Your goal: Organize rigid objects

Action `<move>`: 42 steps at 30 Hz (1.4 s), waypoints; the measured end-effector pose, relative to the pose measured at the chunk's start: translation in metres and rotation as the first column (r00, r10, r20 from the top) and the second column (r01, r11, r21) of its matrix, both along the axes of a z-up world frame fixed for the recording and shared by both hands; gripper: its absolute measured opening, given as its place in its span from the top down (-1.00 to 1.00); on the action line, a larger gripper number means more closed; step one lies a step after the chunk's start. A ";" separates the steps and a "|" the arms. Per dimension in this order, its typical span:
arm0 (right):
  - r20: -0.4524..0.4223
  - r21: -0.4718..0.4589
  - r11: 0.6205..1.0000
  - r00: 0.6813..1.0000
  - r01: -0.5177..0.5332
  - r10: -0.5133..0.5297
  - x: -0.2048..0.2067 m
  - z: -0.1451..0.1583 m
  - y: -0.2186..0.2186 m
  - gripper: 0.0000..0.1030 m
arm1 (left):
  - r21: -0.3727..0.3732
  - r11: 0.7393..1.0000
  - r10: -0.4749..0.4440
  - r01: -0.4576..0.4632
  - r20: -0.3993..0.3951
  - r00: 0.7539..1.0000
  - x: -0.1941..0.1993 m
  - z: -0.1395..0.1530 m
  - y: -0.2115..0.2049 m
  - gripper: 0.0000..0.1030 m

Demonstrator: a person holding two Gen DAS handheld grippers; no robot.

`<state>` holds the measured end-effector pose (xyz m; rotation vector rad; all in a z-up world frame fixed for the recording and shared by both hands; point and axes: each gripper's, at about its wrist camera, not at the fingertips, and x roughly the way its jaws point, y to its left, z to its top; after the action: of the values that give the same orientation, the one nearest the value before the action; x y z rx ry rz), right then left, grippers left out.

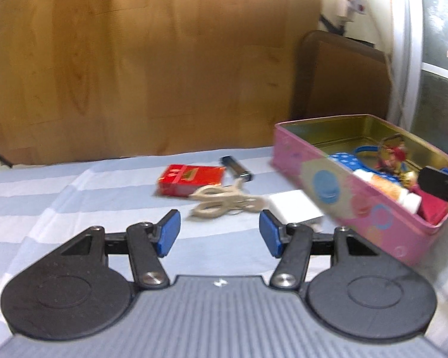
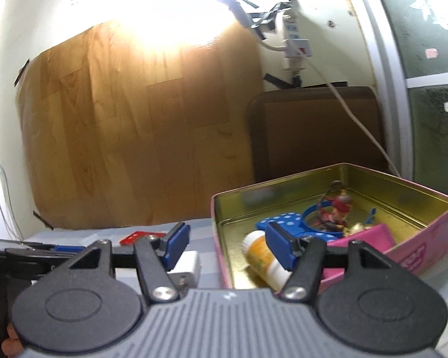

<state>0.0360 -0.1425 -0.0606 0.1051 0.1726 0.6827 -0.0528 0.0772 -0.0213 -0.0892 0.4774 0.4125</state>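
Observation:
A pink tin box (image 1: 343, 191) (image 2: 427, 247) stands open on the striped cloth, holding a pill bottle (image 2: 262, 259), a blue dotted item (image 2: 279, 219), a small figurine (image 2: 336, 208) and a pink pouch (image 2: 370, 238). Left of the tin lie a red box (image 1: 188, 180), beige scissors (image 1: 224, 205), a black-and-silver stick (image 1: 237, 168) and a white block (image 1: 295, 208) (image 2: 188, 264). My left gripper (image 1: 219, 235) is open and empty, just short of the scissors. My right gripper (image 2: 227, 247) is open and empty, over the tin's near left corner.
A wood-patterned board (image 1: 149, 65) leans behind the cloth-covered surface (image 1: 59, 203). A brown panel (image 2: 313, 137) stands behind the tin, with a power strip and cable (image 2: 295, 41) on the wall. A hand (image 2: 3, 337) shows at the lower left of the right wrist view.

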 end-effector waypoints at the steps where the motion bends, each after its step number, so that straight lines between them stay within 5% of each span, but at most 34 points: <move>1: 0.002 -0.007 1.000 1.000 -0.007 0.007 -0.001 0.000 0.004 -0.15 | 0.003 1.000 0.011 -0.011 -0.002 1.000 -0.002 -0.002 0.006 -0.17; 9: -0.017 -0.073 0.993 0.996 -0.093 0.092 -0.009 0.000 0.043 -0.15 | 0.020 0.992 0.124 -0.124 -0.022 0.992 -0.025 -0.023 0.072 -0.17; 15: -0.052 -0.161 0.968 0.981 -0.193 0.187 -0.002 -0.004 0.100 -0.15 | -0.088 0.962 0.261 -0.259 0.004 0.965 -0.049 -0.041 0.129 -0.17; 17: -0.070 -0.203 0.953 0.974 -0.223 0.213 0.007 -0.004 0.127 -0.16 | -0.160 0.954 0.258 -0.252 0.017 0.966 -0.053 -0.041 0.138 -0.17; 21: -0.111 -0.267 0.935 0.971 -0.235 0.212 0.036 0.000 0.186 -0.27 | -0.165 0.956 0.248 -0.241 0.027 0.968 -0.056 -0.040 0.134 -0.17; 26: -0.265 -0.290 0.929 0.952 -0.229 0.152 0.098 0.001 0.252 -0.42 | -0.182 0.950 0.264 -0.254 0.033 0.964 -0.059 -0.037 0.143 -0.17; 30: -0.389 -0.282 0.932 0.915 -0.228 0.106 0.138 -0.009 0.284 -0.44 | -0.226 0.927 0.320 -0.299 0.065 0.945 -0.068 -0.029 0.161 -0.17; 34: -0.475 -0.216 0.927 0.862 -0.307 0.174 0.155 -0.013 0.307 -0.47 | -0.270 0.903 0.365 -0.333 0.078 0.928 -0.076 -0.026 0.173 -0.17; 37: -0.471 -0.234 0.885 0.843 -0.403 0.260 0.146 -0.012 0.327 -0.36 | -0.299 0.886 0.394 -0.354 0.085 0.915 -0.082 -0.025 0.180 -0.17; 39: -0.451 -0.244 0.847 0.828 -0.473 0.332 0.132 -0.012 0.335 -0.08 | -0.318 0.875 0.410 -0.365 0.089 0.908 -0.085 -0.024 0.183 -0.17; 42: -0.520 -0.185 0.786 0.738 -0.589 0.430 0.110 -0.016 0.337 -0.02 | -0.353 0.858 0.431 -0.373 0.101 0.897 -0.092 -0.022 0.188 -0.17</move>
<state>0.1457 0.1944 -0.0764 -0.1302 0.7984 1.1791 -0.1447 0.2653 -0.0431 -0.5531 0.3445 0.7304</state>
